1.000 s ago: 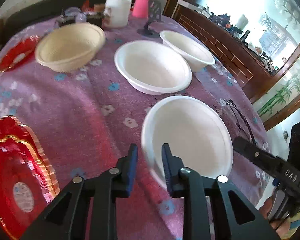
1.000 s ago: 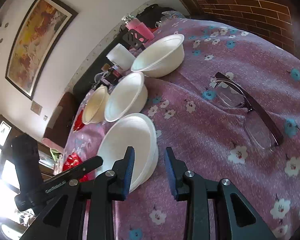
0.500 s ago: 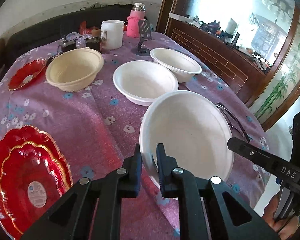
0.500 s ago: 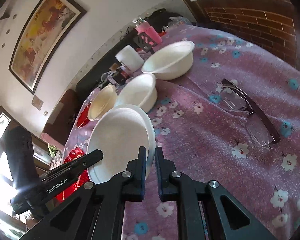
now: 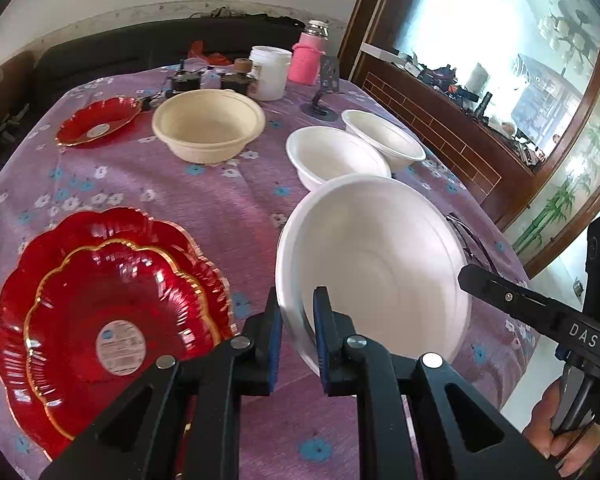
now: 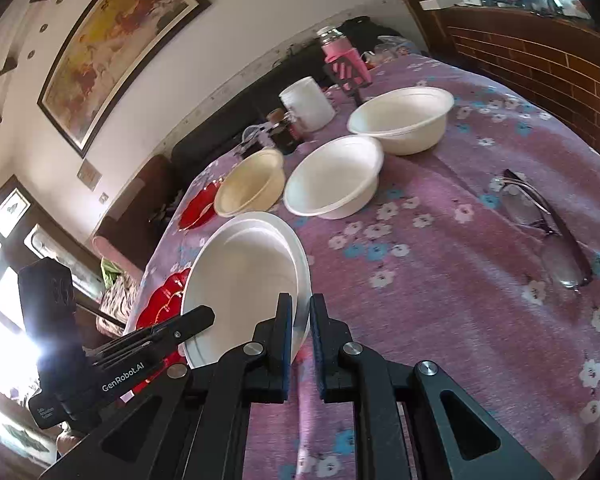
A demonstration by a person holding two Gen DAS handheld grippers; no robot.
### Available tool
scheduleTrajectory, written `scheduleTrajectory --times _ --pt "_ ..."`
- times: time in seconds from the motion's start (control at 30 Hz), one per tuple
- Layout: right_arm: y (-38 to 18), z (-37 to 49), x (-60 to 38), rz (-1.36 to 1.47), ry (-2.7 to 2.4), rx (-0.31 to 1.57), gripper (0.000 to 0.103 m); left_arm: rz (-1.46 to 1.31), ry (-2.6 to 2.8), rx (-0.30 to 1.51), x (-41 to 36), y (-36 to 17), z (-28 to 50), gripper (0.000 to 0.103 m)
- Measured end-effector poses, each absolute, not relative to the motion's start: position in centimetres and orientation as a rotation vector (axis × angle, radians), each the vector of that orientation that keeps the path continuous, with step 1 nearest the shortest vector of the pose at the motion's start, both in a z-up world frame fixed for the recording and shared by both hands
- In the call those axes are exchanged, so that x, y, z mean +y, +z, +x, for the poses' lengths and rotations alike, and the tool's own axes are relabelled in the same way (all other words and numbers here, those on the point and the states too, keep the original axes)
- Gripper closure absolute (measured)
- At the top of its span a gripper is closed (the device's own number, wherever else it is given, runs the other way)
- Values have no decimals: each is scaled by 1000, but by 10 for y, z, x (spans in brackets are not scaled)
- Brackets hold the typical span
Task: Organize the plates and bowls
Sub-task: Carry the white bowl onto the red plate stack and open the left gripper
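A white bowl (image 5: pixel 376 268) hangs in the air above the purple cloth, gripped on two sides. My left gripper (image 5: pixel 297 320) is shut on its near-left rim. My right gripper (image 6: pixel 301 324) is shut on the opposite rim of the same bowl (image 6: pixel 240 276). Two more white bowls (image 5: pixel 334 156) (image 5: pixel 384 140) and a cream bowl (image 5: pixel 208 124) stand further back on the table. Stacked red scalloped plates (image 5: pixel 108 316) lie at the near left, and a single red plate (image 5: pixel 98 120) lies at the far left.
Eyeglasses (image 6: pixel 540 216) lie on the cloth to the right. A white jar (image 5: pixel 270 72), a pink bottle (image 5: pixel 310 58), a small stand (image 5: pixel 324 92) and dark jars (image 5: pixel 188 78) crowd the table's far edge. A wooden cabinet (image 5: pixel 460 140) runs along the right.
Both grippers closed on the white bowl's rim and lifted it off the table. It now sits higher and tilted, and the left view has pulled back and up.
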State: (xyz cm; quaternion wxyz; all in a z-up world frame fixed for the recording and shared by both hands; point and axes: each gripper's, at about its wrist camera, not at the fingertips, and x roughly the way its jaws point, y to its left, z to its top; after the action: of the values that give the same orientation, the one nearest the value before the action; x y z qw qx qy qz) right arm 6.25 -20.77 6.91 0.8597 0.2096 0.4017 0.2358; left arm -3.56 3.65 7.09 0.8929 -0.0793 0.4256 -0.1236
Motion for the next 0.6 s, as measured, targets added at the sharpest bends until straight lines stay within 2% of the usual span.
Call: scheduleTrajectory --times 0.6 --pt "78 61 -116 328 618 906 93 -280 -153 820 132 77 -66 90"
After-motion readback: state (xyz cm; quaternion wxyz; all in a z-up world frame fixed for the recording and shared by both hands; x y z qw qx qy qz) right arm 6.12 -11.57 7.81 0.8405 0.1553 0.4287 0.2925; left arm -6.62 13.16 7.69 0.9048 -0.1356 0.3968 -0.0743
